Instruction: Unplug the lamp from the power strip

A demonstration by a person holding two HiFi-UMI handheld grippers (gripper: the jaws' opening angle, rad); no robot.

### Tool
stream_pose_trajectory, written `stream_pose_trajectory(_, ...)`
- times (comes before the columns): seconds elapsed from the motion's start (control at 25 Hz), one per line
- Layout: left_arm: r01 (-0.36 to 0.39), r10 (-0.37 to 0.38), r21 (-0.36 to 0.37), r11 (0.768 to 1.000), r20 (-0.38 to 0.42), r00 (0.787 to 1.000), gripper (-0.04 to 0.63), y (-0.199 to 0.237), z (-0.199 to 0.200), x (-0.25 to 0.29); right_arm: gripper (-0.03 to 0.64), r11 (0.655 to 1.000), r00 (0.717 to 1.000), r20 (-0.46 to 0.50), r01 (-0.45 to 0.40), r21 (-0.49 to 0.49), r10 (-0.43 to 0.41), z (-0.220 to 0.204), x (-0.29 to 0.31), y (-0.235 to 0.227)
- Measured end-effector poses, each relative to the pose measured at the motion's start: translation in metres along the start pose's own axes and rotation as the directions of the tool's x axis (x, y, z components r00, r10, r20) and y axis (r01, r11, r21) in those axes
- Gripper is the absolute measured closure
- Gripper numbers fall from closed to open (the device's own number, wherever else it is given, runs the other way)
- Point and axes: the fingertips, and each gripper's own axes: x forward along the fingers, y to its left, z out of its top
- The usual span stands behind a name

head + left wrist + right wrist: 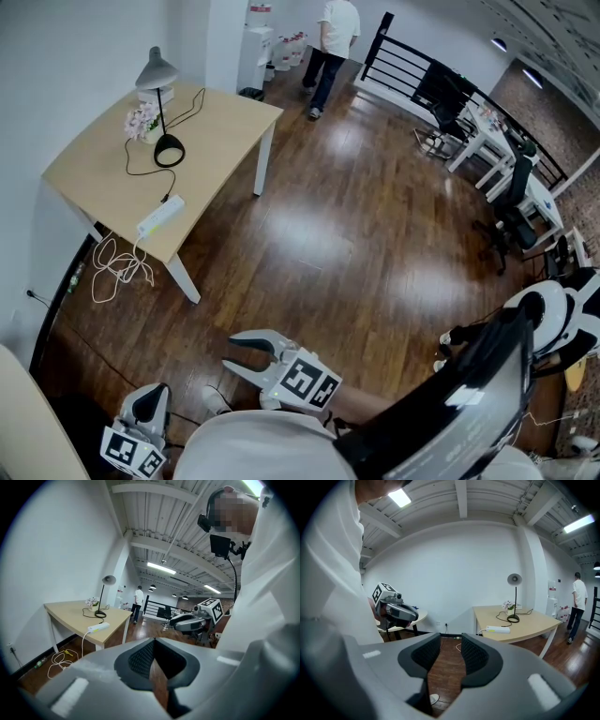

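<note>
A dark wood floor (pixel 356 244) fills most of the head view, and a pale wooden table (pixel 216 131) stands against the white wall at the upper left. Both tongs are held low, close to the person's body and well apart from the table, with open floor between. The right gripper (pixel 450 637) is released: its jaws stand apart, with only floor showing in the gap. The left gripper (pixel 153 641) is clenched, its jaws meeting at the tips on nothing. The lamp (pixel 156 74) stands toward the table's far left side, beside a small pot of flowers (pixel 142 122). The white power strip (pixel 160 216) lies by the table's corner nearest the person, along the edge facing the open floor. The lamp's thin black cord (pixel 141 172) loops across the tabletop to the strip's far end; the plug itself is too small to make out.
</note>
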Motion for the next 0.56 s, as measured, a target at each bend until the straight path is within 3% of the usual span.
stream_pose_trajectory(0.56, 0.022, -0.023, -0.02, 1.0, -0.009, 1.0, 0.589, 0.044, 0.012, -0.015, 0.472, 1.0, 0.999, -0.026, 0.018, 0.011, -0.017, 0.024, 0.039, 0.002)
